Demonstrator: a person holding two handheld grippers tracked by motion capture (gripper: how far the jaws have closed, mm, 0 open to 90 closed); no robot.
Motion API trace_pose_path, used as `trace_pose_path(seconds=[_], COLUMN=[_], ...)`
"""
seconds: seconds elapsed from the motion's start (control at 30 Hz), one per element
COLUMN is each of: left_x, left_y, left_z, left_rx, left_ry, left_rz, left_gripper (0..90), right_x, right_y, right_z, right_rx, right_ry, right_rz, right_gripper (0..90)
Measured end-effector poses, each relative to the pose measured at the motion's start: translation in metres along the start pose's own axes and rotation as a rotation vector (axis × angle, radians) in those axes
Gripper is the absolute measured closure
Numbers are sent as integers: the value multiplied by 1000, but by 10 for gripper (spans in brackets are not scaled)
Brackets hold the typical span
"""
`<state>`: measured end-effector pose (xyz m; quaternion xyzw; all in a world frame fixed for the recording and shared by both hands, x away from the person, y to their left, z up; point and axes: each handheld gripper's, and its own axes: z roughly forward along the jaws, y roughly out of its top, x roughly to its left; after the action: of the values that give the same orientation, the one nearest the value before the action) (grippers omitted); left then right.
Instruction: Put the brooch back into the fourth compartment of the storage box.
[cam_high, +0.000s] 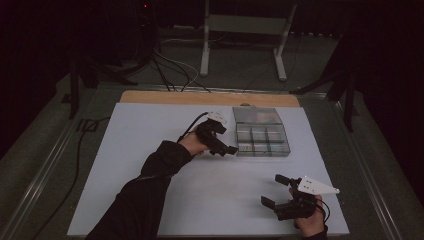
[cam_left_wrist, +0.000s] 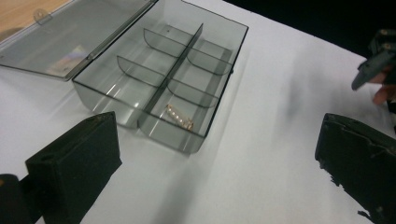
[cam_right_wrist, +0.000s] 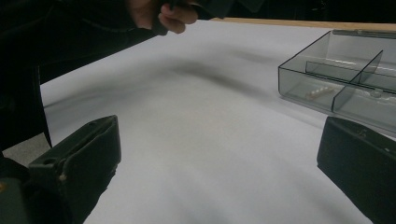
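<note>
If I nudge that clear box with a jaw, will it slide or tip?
Likely slides: the box looks like light, thin plastic, low and flat on the smooth white sheet. Its open lid lies back, so tipping seems unlikely, though the pearl piece may shift.

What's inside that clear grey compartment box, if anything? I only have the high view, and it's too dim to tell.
Observer: One compartment of the clear grey plastic compartment box holds a short gold bar set with small pearls, seen in the left gripper view.
Operator: Which compartment?
Observer: The corner one nearest the left gripper, on the side away from the lid.
Operator: Is the lid off or attached?
Observer: The transparent lid lies open and flat beside the box, joined along one long edge.
Operator: Is either gripper holding something?
Observer: No. The left gripper and the right gripper both have their jaws wide apart over the white tabletop.
</note>
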<state>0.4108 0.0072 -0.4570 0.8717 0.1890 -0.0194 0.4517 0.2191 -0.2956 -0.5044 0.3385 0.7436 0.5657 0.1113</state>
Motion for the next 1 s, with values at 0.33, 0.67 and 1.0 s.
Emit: trace_pose_path(seconds=[0.33, 0.67, 1.0], left_x=[0, 0, -7], left_y=[-26, -52, -83], left_z=[-35, -70, -105], left_rx=[-3, -36, -75], left_ry=[-31, 3, 42], left_rz=[-17, -48, -71], left_gripper=[12, 12, 12], right_x=[0, 0, 0], right_y=[0, 0, 0], right_z=[0, 3, 3], right_rx=[2, 9, 5], right_ry=[2, 2, 6], right_rz=[1, -5, 4], right_gripper=[0, 0, 0])
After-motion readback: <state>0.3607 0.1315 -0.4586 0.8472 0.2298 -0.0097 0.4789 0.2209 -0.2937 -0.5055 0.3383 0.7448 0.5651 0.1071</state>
